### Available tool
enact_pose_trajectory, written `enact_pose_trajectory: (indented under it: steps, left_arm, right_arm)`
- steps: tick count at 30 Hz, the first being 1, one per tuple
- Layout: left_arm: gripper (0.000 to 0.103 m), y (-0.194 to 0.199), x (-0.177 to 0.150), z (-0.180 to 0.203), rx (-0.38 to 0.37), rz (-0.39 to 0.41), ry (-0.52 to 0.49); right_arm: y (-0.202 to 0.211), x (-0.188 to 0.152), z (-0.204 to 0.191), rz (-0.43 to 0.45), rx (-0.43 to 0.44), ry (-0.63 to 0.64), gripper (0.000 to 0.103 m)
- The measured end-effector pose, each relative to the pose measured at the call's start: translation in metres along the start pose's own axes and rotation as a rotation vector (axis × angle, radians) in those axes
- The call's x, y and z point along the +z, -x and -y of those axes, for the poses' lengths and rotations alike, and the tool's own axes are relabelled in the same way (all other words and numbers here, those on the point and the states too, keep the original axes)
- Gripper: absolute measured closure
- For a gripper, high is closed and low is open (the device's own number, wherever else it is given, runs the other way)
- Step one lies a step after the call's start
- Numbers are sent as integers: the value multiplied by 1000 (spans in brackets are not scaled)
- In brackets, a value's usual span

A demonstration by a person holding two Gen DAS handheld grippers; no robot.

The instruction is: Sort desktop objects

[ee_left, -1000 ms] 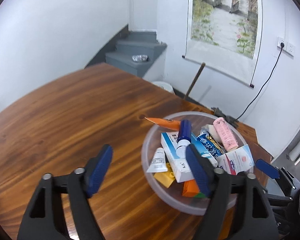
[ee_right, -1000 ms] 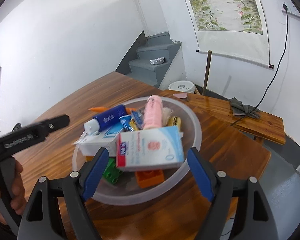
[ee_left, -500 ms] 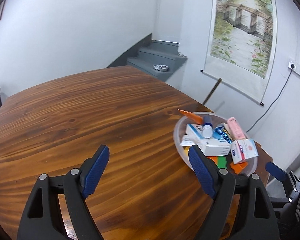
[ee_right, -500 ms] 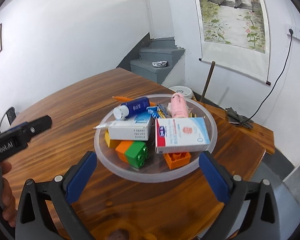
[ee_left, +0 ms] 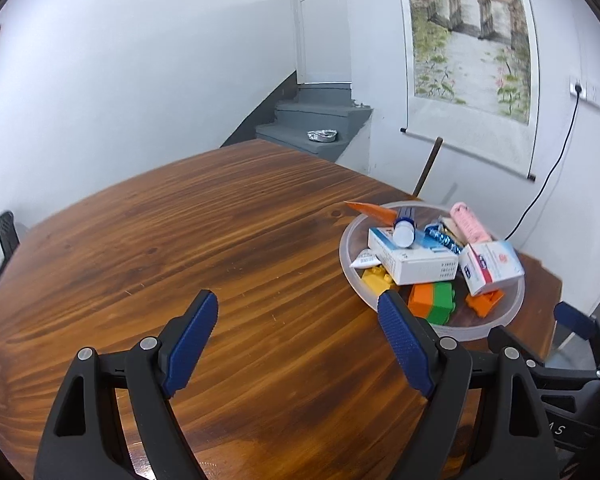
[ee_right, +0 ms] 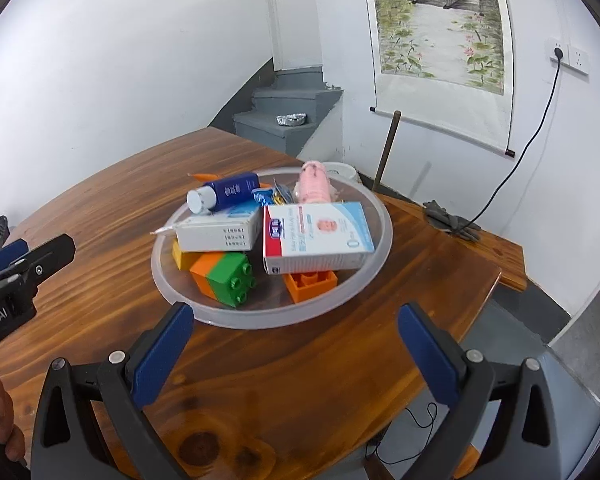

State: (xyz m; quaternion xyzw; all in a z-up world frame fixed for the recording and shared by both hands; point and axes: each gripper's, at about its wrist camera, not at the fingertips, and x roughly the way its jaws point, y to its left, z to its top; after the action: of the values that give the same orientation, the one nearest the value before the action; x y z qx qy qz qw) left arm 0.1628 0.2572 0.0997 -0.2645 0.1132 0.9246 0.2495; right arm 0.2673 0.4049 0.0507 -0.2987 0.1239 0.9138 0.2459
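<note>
My right gripper [ee_right: 292, 354] hovers near the clear bowl [ee_right: 374, 270] of boxes, tubes and bricks on the counter [ee_right: 100, 280], jaws just spread wide, empty. My left gripper [ee_left: 300, 340], jaws apart, empty, sits left of the bowl.

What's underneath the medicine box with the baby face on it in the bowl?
An orange brick sticks out from under the box, lying in the clear bowl. Anything farther back beneath the box is covered.

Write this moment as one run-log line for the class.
left gripper: open, empty | right gripper: just opened, empty | bowl: full, untouched | phase: before first pick
</note>
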Motion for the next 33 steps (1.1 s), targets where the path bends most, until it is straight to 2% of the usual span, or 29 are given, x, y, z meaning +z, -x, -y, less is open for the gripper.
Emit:
enact_pose_trajectory:
  steps: [13,19,27,33]
  left_arm:
    - [18,-8,-3,11,12,-32,-31]
    - [18,-15,-4,12,-42,-67,-2]
    - [18,-19,-2,22,-37,-80,-28]
    - [18,-19,5,32,-54,-74,-62]
  right_arm:
    - [-3,-5,5,-1,23,0,1]
    - [-6,-6,9,-3,28,-1,1]
    - [-9,-7,20,-6,23,-23,1]
    - [-2,1,22,41,-13,11,1]
